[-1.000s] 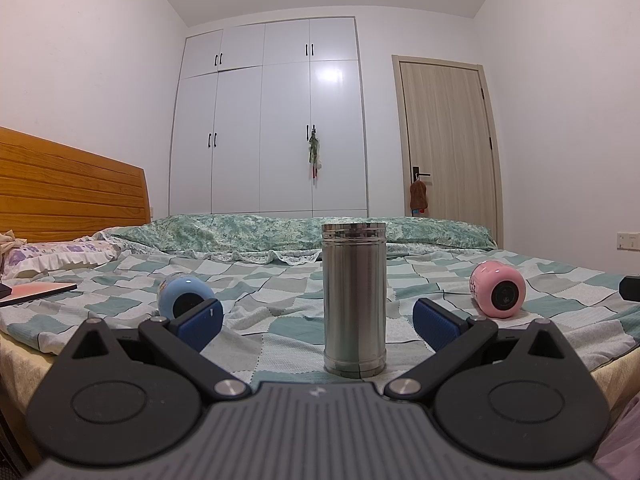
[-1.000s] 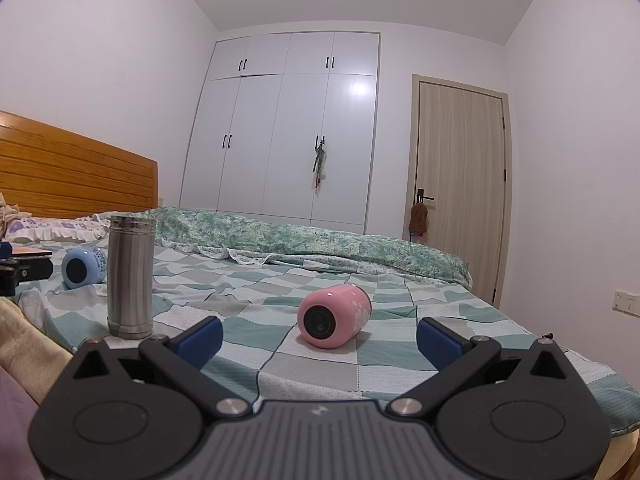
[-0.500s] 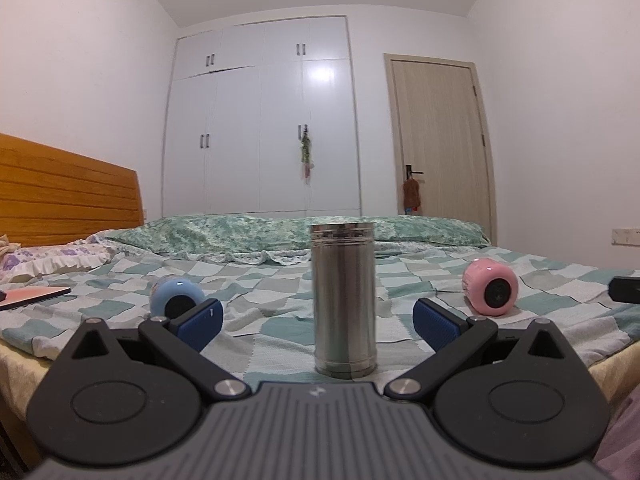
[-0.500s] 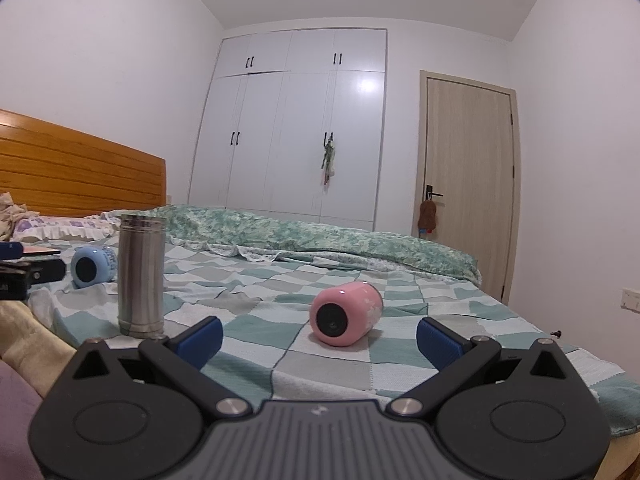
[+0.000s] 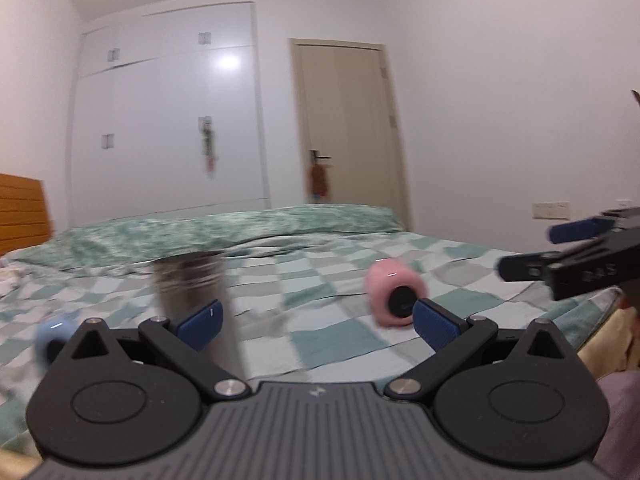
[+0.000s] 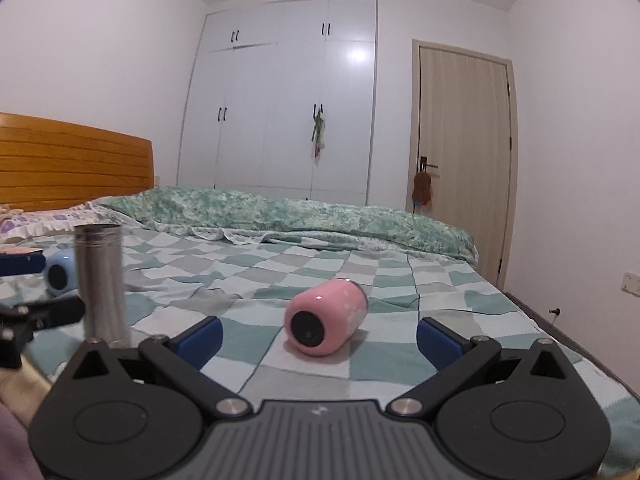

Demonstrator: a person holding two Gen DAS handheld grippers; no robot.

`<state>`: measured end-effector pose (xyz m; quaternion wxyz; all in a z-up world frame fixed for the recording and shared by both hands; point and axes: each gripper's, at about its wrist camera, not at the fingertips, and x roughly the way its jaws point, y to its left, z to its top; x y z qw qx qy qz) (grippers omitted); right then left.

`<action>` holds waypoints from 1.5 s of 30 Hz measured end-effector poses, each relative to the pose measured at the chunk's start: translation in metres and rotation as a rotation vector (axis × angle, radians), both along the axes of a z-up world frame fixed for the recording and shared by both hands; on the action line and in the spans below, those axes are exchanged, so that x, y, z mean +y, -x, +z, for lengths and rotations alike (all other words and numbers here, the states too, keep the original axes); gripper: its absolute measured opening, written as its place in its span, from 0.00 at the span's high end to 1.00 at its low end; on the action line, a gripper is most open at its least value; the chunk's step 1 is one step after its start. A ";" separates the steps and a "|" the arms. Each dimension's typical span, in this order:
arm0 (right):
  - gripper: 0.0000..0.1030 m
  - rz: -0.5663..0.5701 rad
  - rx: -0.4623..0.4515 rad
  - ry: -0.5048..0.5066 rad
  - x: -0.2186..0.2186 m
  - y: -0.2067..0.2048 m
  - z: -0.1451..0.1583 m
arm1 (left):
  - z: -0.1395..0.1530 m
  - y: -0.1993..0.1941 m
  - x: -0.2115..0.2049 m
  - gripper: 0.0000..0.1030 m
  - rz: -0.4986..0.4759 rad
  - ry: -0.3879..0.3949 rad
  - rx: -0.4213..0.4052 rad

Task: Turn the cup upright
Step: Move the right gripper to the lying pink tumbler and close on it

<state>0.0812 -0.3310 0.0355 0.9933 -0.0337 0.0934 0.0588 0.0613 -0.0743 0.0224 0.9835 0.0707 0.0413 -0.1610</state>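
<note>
Right gripper (image 6: pixel 318 334) held spread wide with nothing between its blue pads, pink cup (image 6: pixel 326 322) laid on its side on the checked bedspread (image 6: pixel 400 280) just ahead, left gripper (image 5: pixel 316 320) likewise spread and empty, steel flask (image 6: pixel 102 282) stood upright at left.

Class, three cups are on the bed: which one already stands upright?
The steel cup stands upright. The pink cup and the blue cup both lie on their sides, dark round ends facing the camera.
</note>
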 end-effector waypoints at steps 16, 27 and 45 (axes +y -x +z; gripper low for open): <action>0.00 -0.003 0.158 0.024 -0.008 -0.124 0.008 | -0.009 -0.141 -0.057 0.00 -0.228 -0.112 0.164; 0.00 0.003 0.226 0.063 0.020 -0.178 -0.002 | -0.010 -0.203 -0.035 0.00 -0.202 -0.125 0.219; 0.00 -0.118 0.374 0.055 0.047 -0.242 -0.019 | -0.012 -0.274 -0.012 0.00 -0.224 -0.270 0.223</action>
